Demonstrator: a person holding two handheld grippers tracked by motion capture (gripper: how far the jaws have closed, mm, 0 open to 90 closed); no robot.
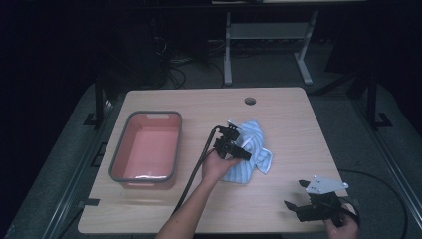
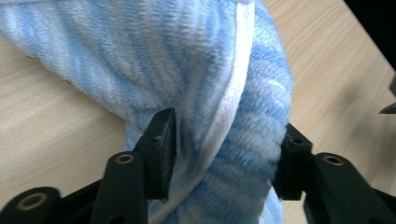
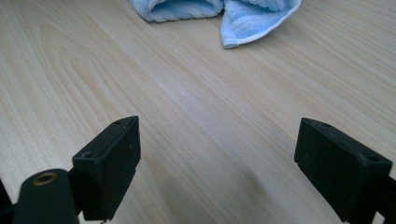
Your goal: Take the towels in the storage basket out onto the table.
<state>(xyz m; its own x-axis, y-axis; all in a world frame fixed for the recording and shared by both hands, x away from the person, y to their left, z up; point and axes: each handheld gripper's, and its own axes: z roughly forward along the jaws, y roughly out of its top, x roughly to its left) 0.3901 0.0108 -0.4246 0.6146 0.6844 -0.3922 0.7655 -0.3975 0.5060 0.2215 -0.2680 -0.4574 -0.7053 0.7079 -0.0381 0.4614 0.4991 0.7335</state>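
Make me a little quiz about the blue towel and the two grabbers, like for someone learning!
1. True or false: the left gripper has the blue striped towel between its jaws.
2. What lies between the right gripper's jaws? A) towel B) bare table C) tub
3. Fill in: the pink tub sits to the ___ of the towel in the high view.

Key: 1 true; 2 B; 3 left.
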